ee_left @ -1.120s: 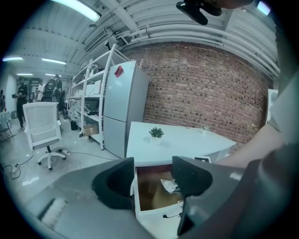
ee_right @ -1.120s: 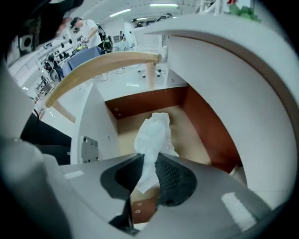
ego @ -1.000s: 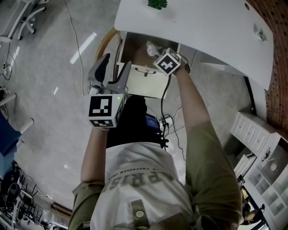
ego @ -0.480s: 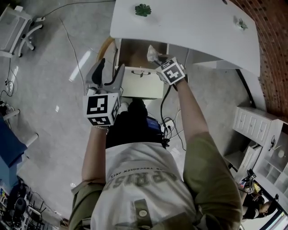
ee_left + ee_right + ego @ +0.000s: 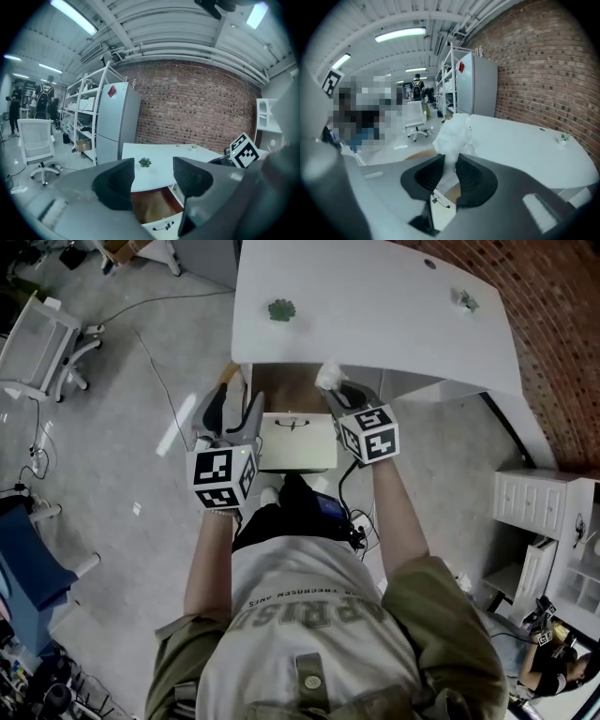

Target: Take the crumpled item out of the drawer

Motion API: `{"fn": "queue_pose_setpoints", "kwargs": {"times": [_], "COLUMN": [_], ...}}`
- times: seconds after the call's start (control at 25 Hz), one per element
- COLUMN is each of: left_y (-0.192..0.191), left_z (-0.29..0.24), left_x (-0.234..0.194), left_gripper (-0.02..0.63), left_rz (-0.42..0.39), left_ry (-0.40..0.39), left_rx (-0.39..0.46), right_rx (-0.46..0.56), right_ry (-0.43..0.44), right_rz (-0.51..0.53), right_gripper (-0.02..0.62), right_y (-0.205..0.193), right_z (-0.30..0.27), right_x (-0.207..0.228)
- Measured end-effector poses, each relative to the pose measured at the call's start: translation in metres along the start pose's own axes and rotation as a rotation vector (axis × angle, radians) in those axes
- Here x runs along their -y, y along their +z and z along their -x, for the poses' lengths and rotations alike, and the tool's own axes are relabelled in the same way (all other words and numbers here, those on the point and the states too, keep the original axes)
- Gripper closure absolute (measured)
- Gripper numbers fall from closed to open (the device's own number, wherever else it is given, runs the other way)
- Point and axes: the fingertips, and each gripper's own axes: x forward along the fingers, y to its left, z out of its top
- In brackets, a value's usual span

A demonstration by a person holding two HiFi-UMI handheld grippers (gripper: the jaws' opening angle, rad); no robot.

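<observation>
The crumpled white item (image 5: 453, 132) sticks up from between my right gripper's (image 5: 450, 172) jaws, which are shut on its lower end. In the head view the crumpled item (image 5: 327, 376) hangs at the white desk's (image 5: 375, 306) front edge, above the right back corner of the open drawer (image 5: 297, 442). The drawer's brown inside (image 5: 153, 206) shows below the desk. My left gripper (image 5: 153, 182) is open with nothing between its pads, held over the drawer's left side (image 5: 231, 411).
A small green plant (image 5: 281, 309) and another small object (image 5: 464, 302) sit on the desk. A white office chair (image 5: 45, 341) stands at the left, white shelving (image 5: 539, 521) at the right, a brick wall (image 5: 562, 324) beyond. Cables (image 5: 352, 531) lie below the drawer.
Both grippers have risen. The right one has lifted the crumpled item out of the drawer up to the desk's edge and rolled. The left one stays open.
</observation>
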Motion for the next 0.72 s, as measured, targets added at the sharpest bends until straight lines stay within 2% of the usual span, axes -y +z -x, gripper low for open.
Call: {"fn": "queue_pose_setpoints", "kwargs": {"times": [0.2,0.36,0.56,0.72], "left_y": [0.041,0.067,0.078,0.078], "left_z": [0.005,0.013,0.022,0.031], "left_x": [0.01,0.014,0.016,0.019], "left_gripper": [0.337,0.337,0.337,0.351], "left_rz": [-0.008,-0.021,-0.021,-0.029], "left_ry": [-0.006,0.001,0.008,0.018], "left_rx": [0.06,0.108,0.135,0.142], "right_rx": [0.174,0.291,0.414,0.508], "right_ry": [-0.075,-0.138,-0.205,-0.235], "right_rz": [-0.06,-0.046,-0.005,-0.072], "right_gripper": [0.509,0.509,0.509,0.509], "right_y": [0.048,0.077,0.102,0.105], "right_z": [0.056,0.094,0.13,0.151], "right_x": [0.001,-0.005,-0.013,-0.013]}}
